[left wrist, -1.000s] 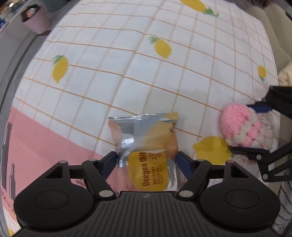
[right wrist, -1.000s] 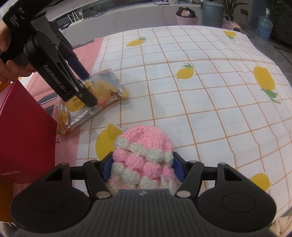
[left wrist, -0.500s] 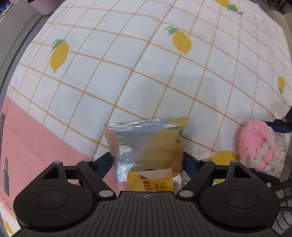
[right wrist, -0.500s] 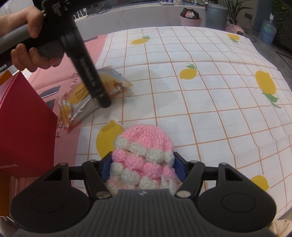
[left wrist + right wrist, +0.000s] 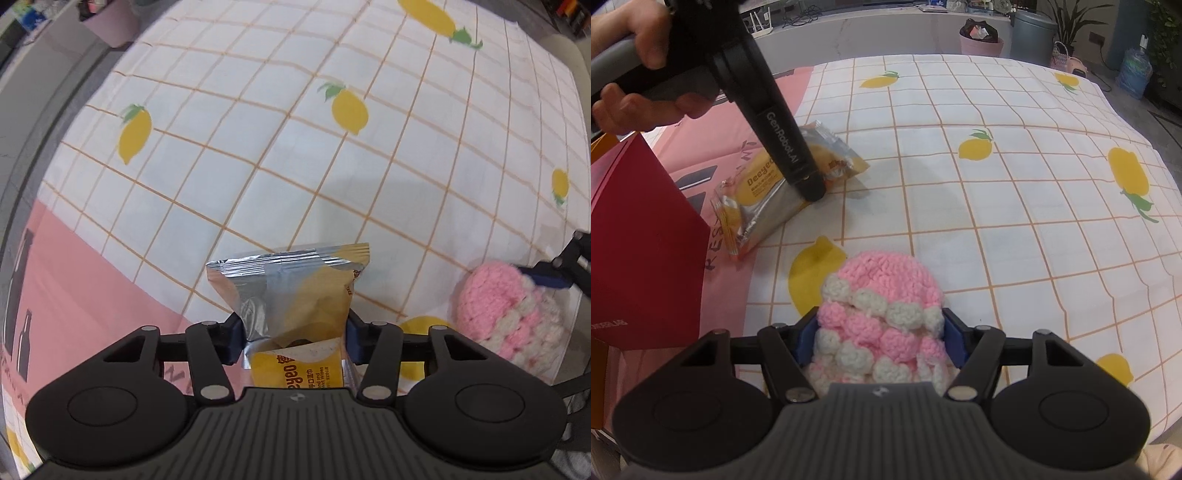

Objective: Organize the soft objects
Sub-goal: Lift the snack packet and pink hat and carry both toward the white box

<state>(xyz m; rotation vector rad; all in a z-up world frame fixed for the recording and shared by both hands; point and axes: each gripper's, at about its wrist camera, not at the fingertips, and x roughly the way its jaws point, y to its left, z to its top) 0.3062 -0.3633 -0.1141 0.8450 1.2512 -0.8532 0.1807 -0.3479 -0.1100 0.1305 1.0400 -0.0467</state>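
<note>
A silver and yellow snack packet [image 5: 295, 291] lies on the lemon-print tablecloth [image 5: 332, 177], at the border of a pink mat. My left gripper [image 5: 294, 334] points straight down over it. Its jaws are closing, and both blue pads press into the packet's crumpled sides. In the right wrist view the same packet [image 5: 757, 192] sits under the left gripper's black finger [image 5: 790, 155]. My right gripper [image 5: 879, 336] is shut on a pink and white crocheted piece [image 5: 882, 295], which rests on the cloth. That piece [image 5: 506, 306] also shows to the right of the packet.
A red box [image 5: 639, 251] stands at the left, close to the packet. The pink mat [image 5: 74, 280] covers the table's left part. A person's hand [image 5: 635, 92] holds the left gripper's handle. A pink bin [image 5: 980, 44] and a grey bin [image 5: 1032, 33] stand beyond the table.
The left gripper came down over the packet and its jaws narrowed from wide apart onto the packet's sides. The right gripper and the crocheted piece stayed put.
</note>
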